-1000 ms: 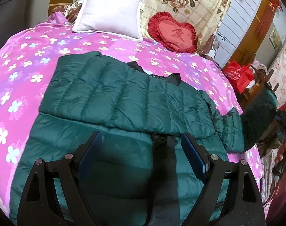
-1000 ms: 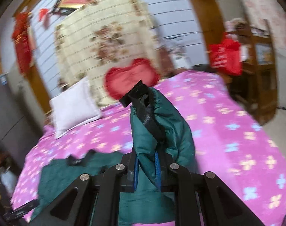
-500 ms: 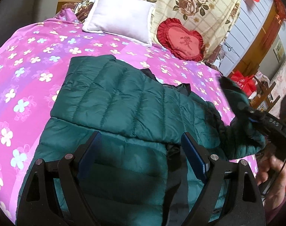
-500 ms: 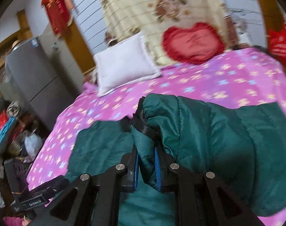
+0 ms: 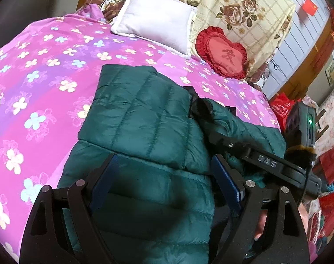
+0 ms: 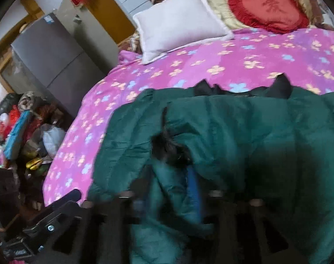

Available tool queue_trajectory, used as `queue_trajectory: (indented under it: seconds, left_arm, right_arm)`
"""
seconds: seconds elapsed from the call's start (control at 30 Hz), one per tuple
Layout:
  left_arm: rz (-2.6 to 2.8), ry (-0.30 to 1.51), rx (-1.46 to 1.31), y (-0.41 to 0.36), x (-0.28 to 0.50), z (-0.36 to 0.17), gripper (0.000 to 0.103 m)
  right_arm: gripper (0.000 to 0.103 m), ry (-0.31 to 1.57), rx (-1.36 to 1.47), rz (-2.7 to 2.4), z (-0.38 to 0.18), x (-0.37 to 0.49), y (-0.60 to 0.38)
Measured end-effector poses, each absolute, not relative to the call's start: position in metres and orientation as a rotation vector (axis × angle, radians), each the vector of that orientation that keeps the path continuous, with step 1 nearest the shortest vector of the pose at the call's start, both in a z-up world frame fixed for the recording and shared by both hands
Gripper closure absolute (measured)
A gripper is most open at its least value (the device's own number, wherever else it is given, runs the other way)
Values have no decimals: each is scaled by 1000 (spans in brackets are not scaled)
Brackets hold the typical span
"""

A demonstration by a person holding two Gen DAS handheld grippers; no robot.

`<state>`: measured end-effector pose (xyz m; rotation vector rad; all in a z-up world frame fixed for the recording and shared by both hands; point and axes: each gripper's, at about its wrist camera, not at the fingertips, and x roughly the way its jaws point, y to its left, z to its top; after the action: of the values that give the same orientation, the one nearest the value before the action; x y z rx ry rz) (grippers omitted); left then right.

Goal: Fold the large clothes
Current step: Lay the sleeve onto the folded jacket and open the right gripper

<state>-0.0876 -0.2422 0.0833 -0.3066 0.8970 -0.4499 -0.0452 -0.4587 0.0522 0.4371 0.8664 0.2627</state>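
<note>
The right tool (image 6: 167, 189), jaws just opening around the jacket sleeve (image 6: 171, 176), should release it flat; the left tool (image 5: 164, 176) gapes empty.

Bare pink bedspread (image 5: 41, 70) lies open left of the green jacket (image 5: 140, 114), while a white pillow (image 5: 158, 15) and red cushion (image 5: 222, 52) block the bed's head.

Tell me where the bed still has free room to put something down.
Bare sheet lies left of the jacket, up to the white pillow. A strip between jacket and red cushion is free. The jacket's right side is crowded by the right gripper.
</note>
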Motion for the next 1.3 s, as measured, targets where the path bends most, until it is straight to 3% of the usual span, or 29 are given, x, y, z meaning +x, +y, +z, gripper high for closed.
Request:
queue_trajectory:
  seconds: [0.07, 0.23, 0.33, 0.8, 0.83, 0.93, 1.0, 1.23, 1.3]
  left_arm:
    - [-454, 896, -328, -239, -87, 83, 17]
    - [-466, 909, -405, -240, -83, 87, 17]
    - [-474, 923, -422, -253, -80, 91, 17]
    - [-425, 967, -154, -354, -55, 82, 17]
    - [-419, 959, -119, -359, -56, 82, 19]
    - [-421, 944, -60, -367, -57, 80, 38]
    - [-421, 946, -40, -368, -56, 79, 43]
    - [-439, 937, -62, -355, -49, 87, 82]
    - [-430, 912, -64, -347, -49, 95, 86]
  right_arm:
    - [37, 852, 444, 287, 63, -52, -457]
    - [34, 762, 348, 203, 114, -89, -468]
    - [27, 730, 296, 112, 137, -115, -486]
    - [25, 684, 318, -106, 153, -208, -590]
    - [25, 689, 320, -116, 151, -211, -594]
    - [25, 692, 327, -138, 147, -218, -603]
    - [25, 697, 348, -144, 143, -218, -608]
    - [25, 707, 324, -162, 145, -206, -598]
    - [25, 705, 311, -174, 146, -199, -594]
